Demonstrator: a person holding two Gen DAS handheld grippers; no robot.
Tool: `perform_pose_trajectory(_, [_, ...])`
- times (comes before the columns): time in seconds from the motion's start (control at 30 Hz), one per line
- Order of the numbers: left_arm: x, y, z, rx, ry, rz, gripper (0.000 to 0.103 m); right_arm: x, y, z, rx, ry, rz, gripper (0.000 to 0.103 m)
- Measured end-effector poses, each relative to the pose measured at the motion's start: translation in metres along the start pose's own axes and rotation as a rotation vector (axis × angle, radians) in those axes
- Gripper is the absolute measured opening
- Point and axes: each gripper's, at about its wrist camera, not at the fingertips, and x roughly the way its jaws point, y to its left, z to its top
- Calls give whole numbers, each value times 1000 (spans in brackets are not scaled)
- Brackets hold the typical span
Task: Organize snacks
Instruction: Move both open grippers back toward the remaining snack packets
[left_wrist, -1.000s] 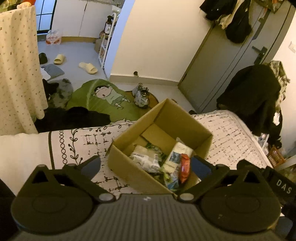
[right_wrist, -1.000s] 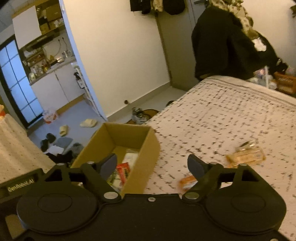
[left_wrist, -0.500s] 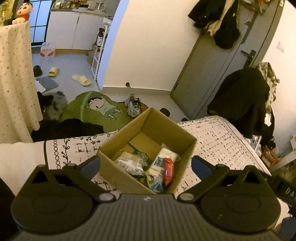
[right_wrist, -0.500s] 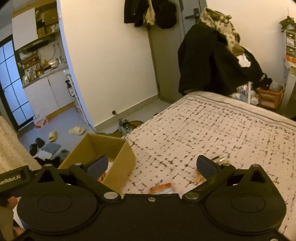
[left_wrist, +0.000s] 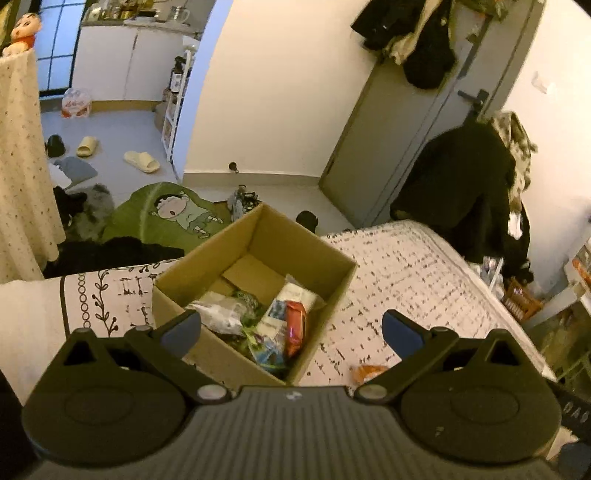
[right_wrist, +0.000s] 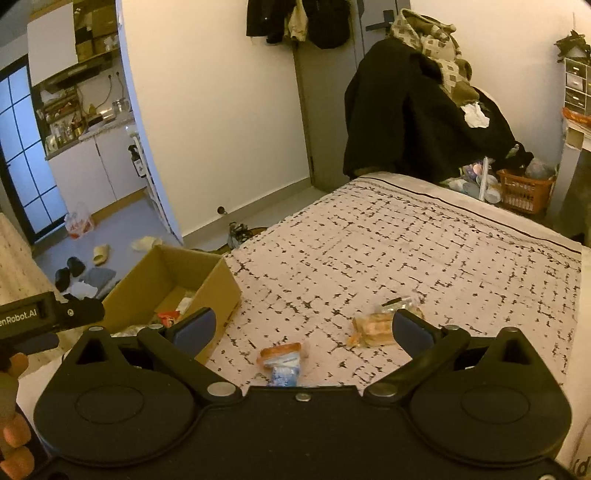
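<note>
An open cardboard box (left_wrist: 325, 295) stands on the patterned bed; it holds several snack packets, among them a red one (left_wrist: 295, 326). The box also shows in the right wrist view (right_wrist: 218, 288). My left gripper (left_wrist: 291, 330) is open and empty, held above the box's near corner. My right gripper (right_wrist: 303, 326) is open and empty above the bed. Below it lie an orange and blue snack packet (right_wrist: 282, 360) and a clear packet of orange snacks (right_wrist: 376, 326). The orange packet's edge shows in the left wrist view (left_wrist: 367, 371).
The bedspread (right_wrist: 424, 258) stretches to the right and far side. Dark coats (right_wrist: 413, 110) hang at the bed's far end by a door (left_wrist: 399, 140). An orange basket (right_wrist: 524, 188) sits beyond the bed. Slippers and a green mat (left_wrist: 166, 218) lie on the floor.
Both grippers have drawn back and swung right. The box has slid left in both views, and the loose packets on the bed have come into fuller view under the right gripper.
</note>
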Motion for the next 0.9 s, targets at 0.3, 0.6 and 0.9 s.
perform_pose_trajectory(0.3, [6, -24, -7, 52, 51, -46, 103, -5, -28, 1, 37, -13, -30, 103])
perform_pose_trajectory(0.6, [14, -51, -25, 79, 76, -101, 103, 3, -60, -3, 134, 18, -49, 103])
perform_pose_trajectory(0.9, [38, -67, -56, 62, 120, -171, 100, 17, -84, -9, 188, 49, -63, 97])
